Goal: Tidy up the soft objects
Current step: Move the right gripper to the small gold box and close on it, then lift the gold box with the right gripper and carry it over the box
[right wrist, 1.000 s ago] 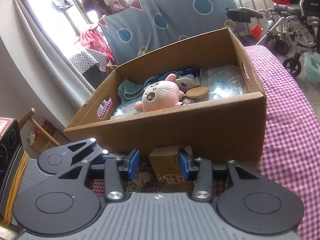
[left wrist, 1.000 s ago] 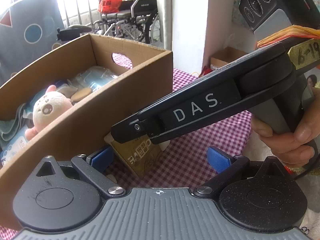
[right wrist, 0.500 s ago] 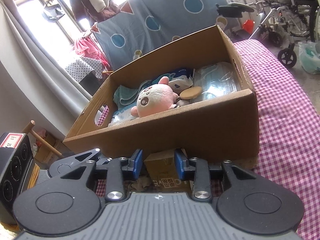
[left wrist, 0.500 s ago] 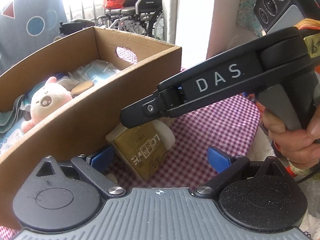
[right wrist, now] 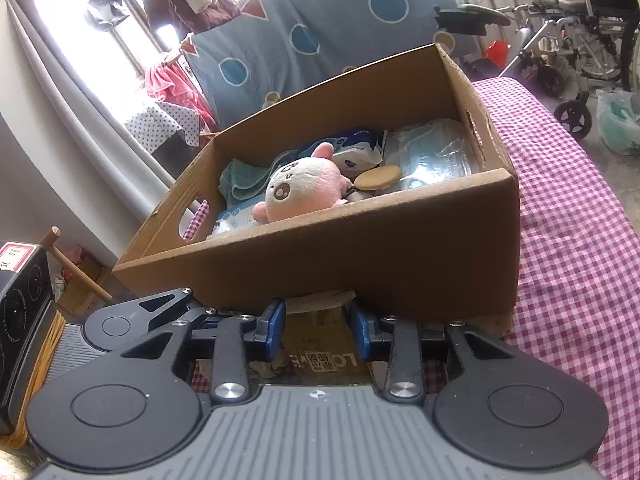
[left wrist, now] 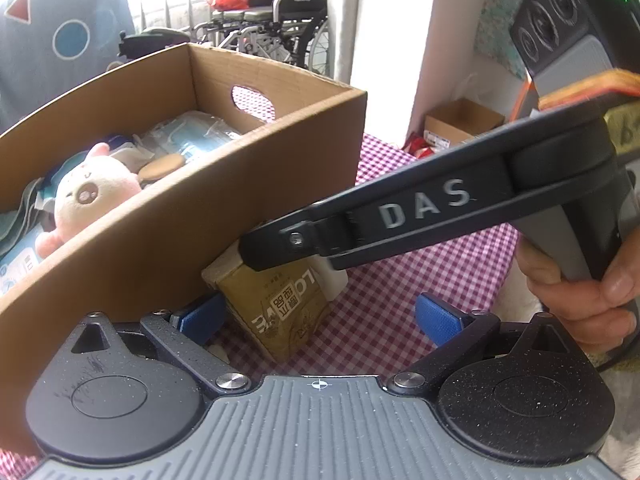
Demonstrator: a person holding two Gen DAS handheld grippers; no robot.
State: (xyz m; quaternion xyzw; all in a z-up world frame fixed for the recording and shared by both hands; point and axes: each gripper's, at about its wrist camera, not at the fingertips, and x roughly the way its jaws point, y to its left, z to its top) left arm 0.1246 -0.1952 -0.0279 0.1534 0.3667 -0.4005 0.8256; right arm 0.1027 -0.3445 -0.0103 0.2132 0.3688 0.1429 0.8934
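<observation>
A brown tissue pack (left wrist: 280,304) lies tilted on the checked cloth against the front wall of a cardboard box (left wrist: 180,240). My right gripper (right wrist: 318,328) has its blue pads on both sides of the pack (right wrist: 320,356), and its jaws are closing on it. From the left wrist, the right gripper's black finger (left wrist: 360,220) lies across the pack's top, with a hand (left wrist: 580,296) on the handle. My left gripper (left wrist: 318,316) is open wide, its left pad beside the pack. A pink plush (right wrist: 304,192) lies in the box (right wrist: 360,264) with a towel and packets.
Pink checked cloth (right wrist: 560,240) runs to the right of the box. A black device (left wrist: 560,32) stands at the right, and a small carton (left wrist: 460,120) sits below it. A wheelchair (left wrist: 272,20) and a blue patterned sheet (right wrist: 320,40) are behind.
The right gripper's pads have drawn closer together around the tissue pack. In the left wrist view the right gripper sits a little higher and further right; the pack stays by the box.
</observation>
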